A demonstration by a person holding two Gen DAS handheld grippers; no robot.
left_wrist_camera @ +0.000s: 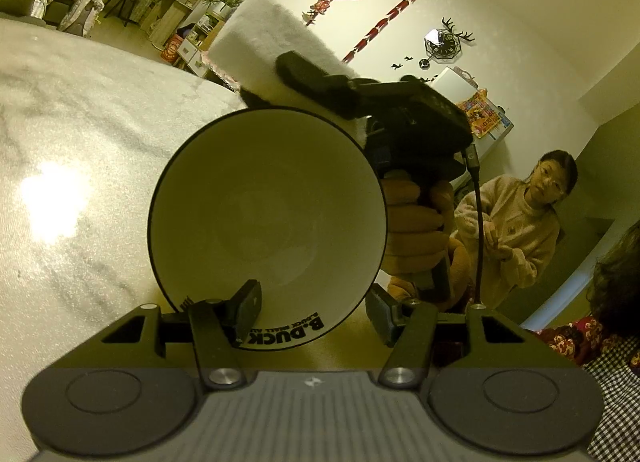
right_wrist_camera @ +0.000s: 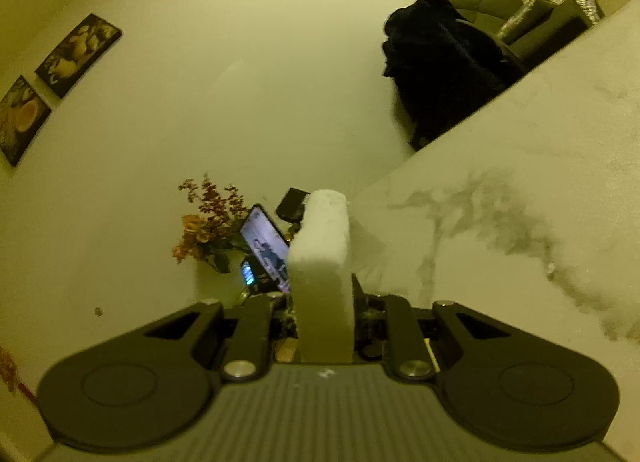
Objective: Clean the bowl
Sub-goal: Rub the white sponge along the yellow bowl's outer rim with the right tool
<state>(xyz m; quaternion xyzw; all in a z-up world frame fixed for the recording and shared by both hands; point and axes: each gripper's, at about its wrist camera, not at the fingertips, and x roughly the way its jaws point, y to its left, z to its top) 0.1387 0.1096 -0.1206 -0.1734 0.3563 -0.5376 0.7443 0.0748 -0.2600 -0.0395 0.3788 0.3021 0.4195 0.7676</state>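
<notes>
The left gripper (left_wrist_camera: 314, 314) holds the bowl (left_wrist_camera: 266, 222) up off the white marbled counter (left_wrist_camera: 80, 134). One finger (left_wrist_camera: 246, 310) sits inside the near rim and the other finger (left_wrist_camera: 382, 318) sits outside it, so the rim is pinched between them. The bowl is tipped so its open side faces the camera, and the inside looks white and bare. Black words run along the rim by the fingers.

Up and to the right of the bowl, the right gripper (left_wrist_camera: 280, 78) is shut tight on a white sponge (left_wrist_camera: 268, 38). The sponge is just above the far rim of the bowl. I cannot tell if it touches the rim. A hand (left_wrist_camera: 416, 222) holds that gripper by its handle, just right of the bowl.

In the right wrist view the sponge (right_wrist_camera: 322, 262) stands up between the fingers, with the counter (right_wrist_camera: 520, 182) off to the right.

I think the wiping is about to start or is between rubs. Next, the sponge needs to come down into the bowl and rub round the inside, while the left gripper keeps the bowl steady
</notes>
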